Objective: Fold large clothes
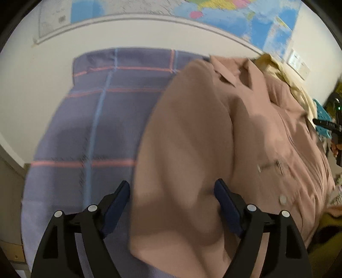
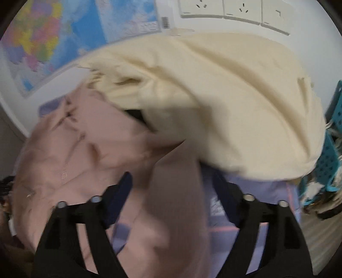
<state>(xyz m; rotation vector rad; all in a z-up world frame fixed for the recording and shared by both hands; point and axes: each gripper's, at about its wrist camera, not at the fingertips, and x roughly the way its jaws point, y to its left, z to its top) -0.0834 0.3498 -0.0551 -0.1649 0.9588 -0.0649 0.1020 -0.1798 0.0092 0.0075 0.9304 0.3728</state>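
A dusty pink collared shirt with buttons lies spread on a purple checked cloth. My left gripper is open, its fingers either side of the shirt's left edge, holding nothing. In the right wrist view the same pink shirt lies left and centre, with a sleeve running between the fingers. My right gripper is open around that sleeve. A cream garment lies bunched over the shirt's far right side. The view is blurred.
A wall with a world map stands behind the surface, with sockets above the cream garment. A teal perforated basket with clothes stands at the right. The other gripper shows at the left view's right edge.
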